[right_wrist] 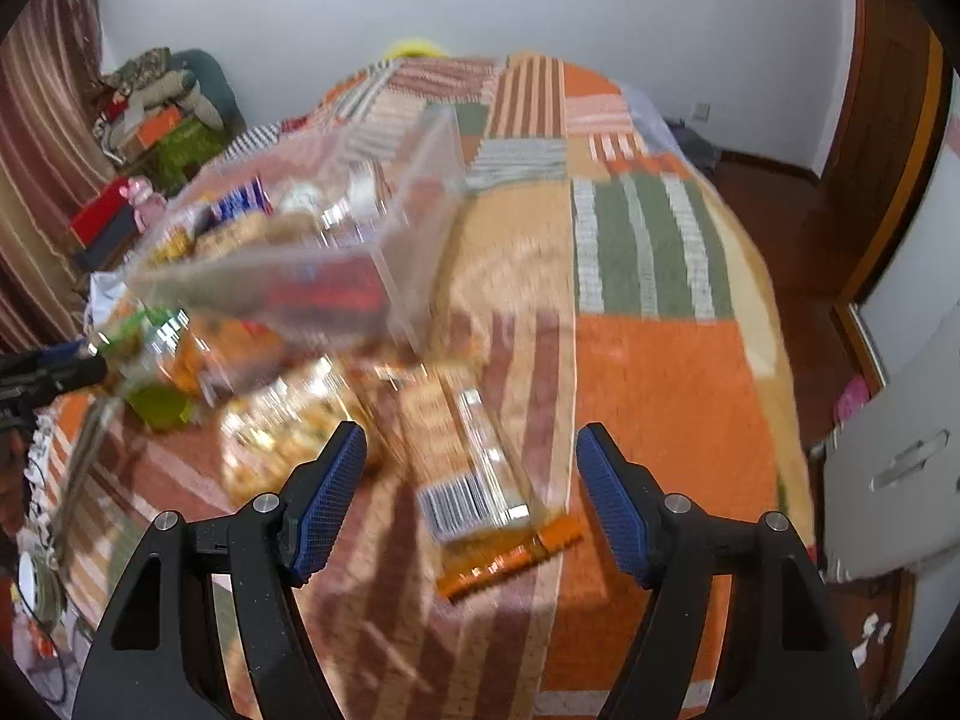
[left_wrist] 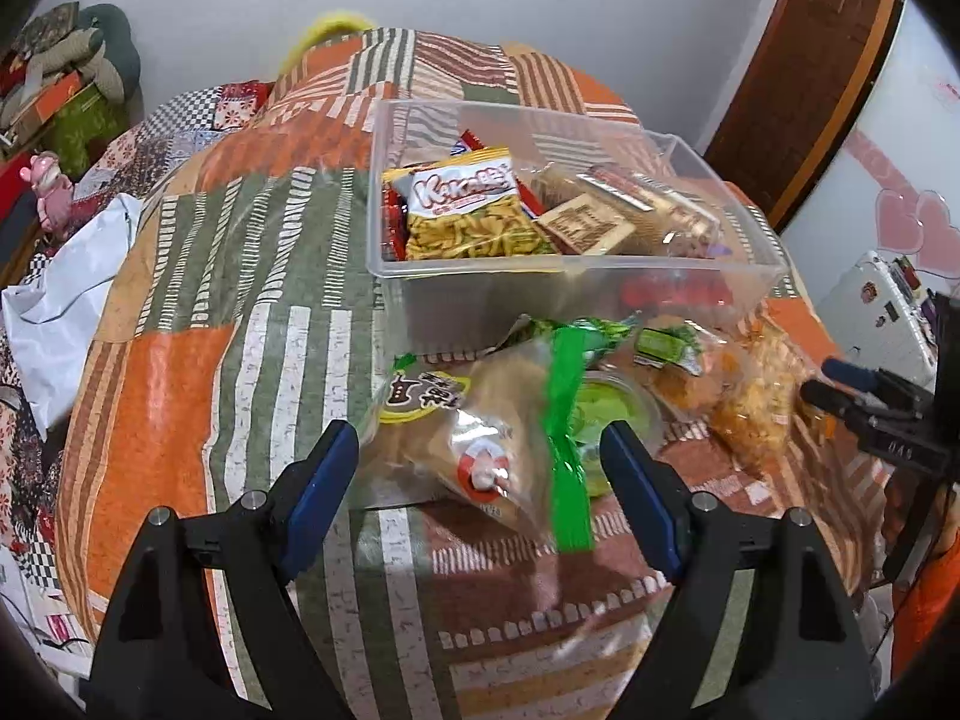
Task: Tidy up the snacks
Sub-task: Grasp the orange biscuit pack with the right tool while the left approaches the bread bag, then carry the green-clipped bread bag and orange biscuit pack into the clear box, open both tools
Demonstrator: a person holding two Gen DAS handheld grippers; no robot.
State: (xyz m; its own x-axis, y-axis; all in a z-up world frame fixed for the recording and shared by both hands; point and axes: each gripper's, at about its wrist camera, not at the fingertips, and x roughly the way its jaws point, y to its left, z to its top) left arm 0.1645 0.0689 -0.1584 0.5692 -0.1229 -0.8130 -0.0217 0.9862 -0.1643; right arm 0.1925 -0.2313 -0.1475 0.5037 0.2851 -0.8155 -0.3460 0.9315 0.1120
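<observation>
One clear plastic rectangular bin [left_wrist: 576,276] stands mid-bed on the patchwork quilt [left_wrist: 180,372], one brown green-striped snack bag [left_wrist: 480,438] lies between the wide-open left gripper [left_wrist: 480,468], and one orange barcode packet [right_wrist: 480,504] between the wide-open right gripper [right_wrist: 471,468].

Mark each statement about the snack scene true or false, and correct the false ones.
1. Both tools are open. True: the left tool and the right tool each show a wide gap.
2. The clear bin is empty. False: it holds snacks, including a yellow chip bag.
3. A packet with a barcode lies before the right tool. True.
4. The left tool grips the bag with the green strip. False: the bag lies on the patchwork cloth, ungripped.
</observation>
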